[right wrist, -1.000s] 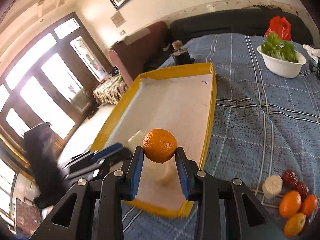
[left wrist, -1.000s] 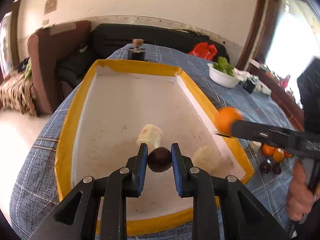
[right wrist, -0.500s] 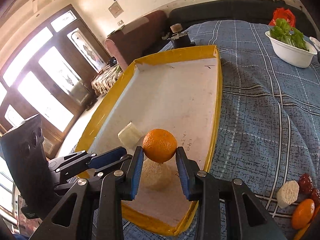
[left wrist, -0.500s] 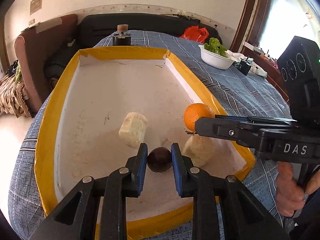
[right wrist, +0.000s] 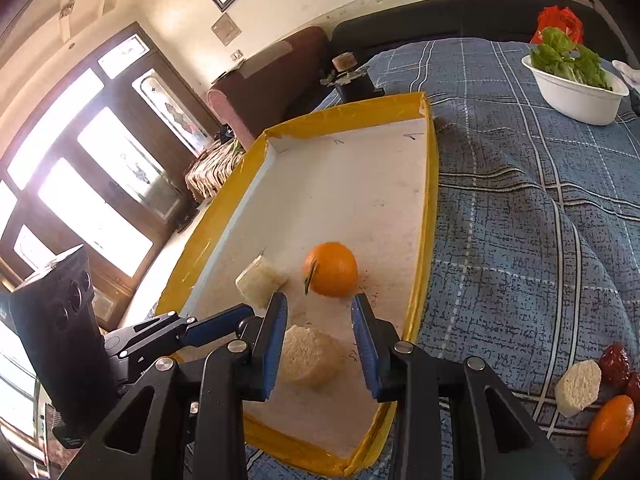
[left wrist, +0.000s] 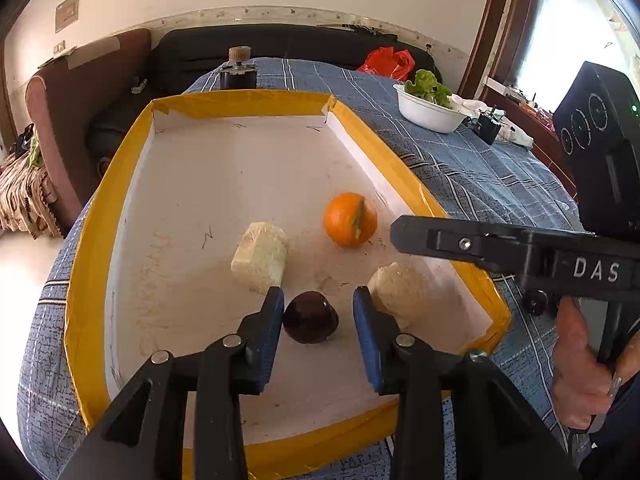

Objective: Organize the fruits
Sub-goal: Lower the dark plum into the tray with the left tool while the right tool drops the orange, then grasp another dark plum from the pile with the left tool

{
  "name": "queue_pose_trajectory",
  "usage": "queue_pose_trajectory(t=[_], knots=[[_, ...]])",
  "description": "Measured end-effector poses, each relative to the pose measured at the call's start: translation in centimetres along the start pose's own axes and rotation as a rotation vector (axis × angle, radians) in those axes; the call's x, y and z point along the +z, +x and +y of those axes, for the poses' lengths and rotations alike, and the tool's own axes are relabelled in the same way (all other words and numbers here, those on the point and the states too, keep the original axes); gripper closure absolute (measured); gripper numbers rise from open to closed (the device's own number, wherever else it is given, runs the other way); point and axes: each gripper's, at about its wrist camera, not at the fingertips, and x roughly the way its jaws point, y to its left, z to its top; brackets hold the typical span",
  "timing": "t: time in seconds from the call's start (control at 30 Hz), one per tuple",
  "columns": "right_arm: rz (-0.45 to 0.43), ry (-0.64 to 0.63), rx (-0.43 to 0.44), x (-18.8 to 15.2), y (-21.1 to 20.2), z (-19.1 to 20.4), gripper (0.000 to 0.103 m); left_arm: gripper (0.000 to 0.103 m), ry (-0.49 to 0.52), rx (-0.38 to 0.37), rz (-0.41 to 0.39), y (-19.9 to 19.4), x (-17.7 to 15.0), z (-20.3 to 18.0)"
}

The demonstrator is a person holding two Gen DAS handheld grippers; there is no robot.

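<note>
I tilt both my grippers down over the yellow-rimmed tray (left wrist: 100, 184) on the blue checked cloth (left wrist: 472, 168). My left gripper (left wrist: 316, 320) is opening its jaws; the dark plum (left wrist: 311, 318) sits on the tray floor between the blue pads, the right pad clear of it. My right gripper (right wrist: 320, 328) reaches in from the tray's right side, my hand (left wrist: 580, 364) wrapped round its handle, jaws apart and gripping nothing. The orange (right wrist: 330, 269) rests on the tray floor just beyond those fingertips. Two pale chunks (left wrist: 260, 258) lie near it, one under my right jaws. More fruit (right wrist: 610, 426) waits on the cloth well right of the tray.
</note>
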Motion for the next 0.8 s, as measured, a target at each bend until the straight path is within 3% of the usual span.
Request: queue_pose_trajectory(t=[0.1, 0.47, 0.8], knots=[[-0.021, 0.007, 0.008, 0.0, -0.9, -0.2, 0.065, 0.057, -0.003, 0.002, -0.02, -0.4, 0.0, 0.0], [-0.073, 0.008, 0.001, -0.6, -4.8, 0.5, 0.065, 0.053, -0.036, -0.015, -0.093, -1.7, 0.1, 0.6], [-0.127, -0.005, -0.026, -3.1, -10.4, -0.2, 0.065, 0.043, -0.048, 0.015, -0.167, -3.3, -0.1, 0.6]])
